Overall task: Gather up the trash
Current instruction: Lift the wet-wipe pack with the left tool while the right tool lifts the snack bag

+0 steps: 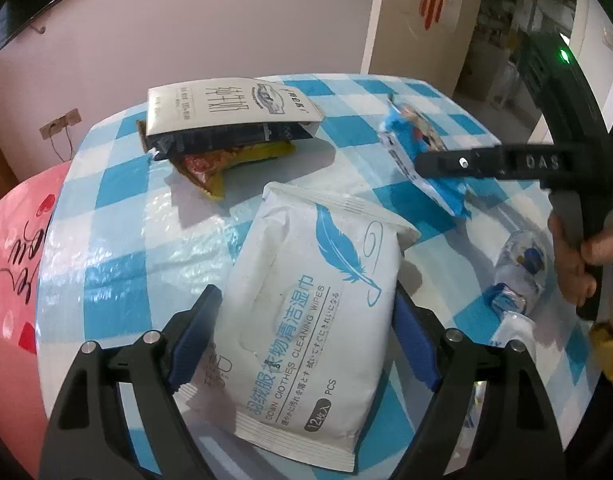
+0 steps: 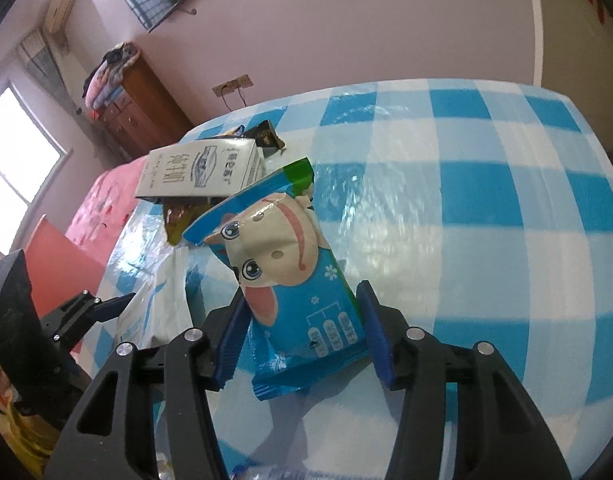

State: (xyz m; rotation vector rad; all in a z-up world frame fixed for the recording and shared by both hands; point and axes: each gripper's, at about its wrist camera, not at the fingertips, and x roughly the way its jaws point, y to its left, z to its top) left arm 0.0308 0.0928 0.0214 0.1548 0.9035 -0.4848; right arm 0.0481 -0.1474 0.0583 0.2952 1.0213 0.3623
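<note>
A white pack of cleaning wipes (image 1: 310, 312) lies on the blue-and-white checked table (image 1: 118, 248), between the blue pads of my left gripper (image 1: 306, 304), whose jaws press its sides. A blue snack packet with a cartoon cow (image 2: 290, 272) sits between the pads of my right gripper (image 2: 302, 312), gripped near its lower half and tilted up off the table. The right gripper also shows in the left wrist view (image 1: 446, 162) over that blue packet (image 1: 414, 136). A white milk carton (image 1: 226, 110) rests on an orange-yellow wrapper (image 1: 222, 162) at the far side.
A crushed clear plastic bottle (image 1: 518, 268) lies at the right by the hand. A dark wrapper (image 2: 264, 134) lies behind the carton (image 2: 202, 170). A pink bedspread (image 1: 14, 264) lies left of the table. Wall, sockets and a wooden cabinet (image 2: 134, 108) stand beyond.
</note>
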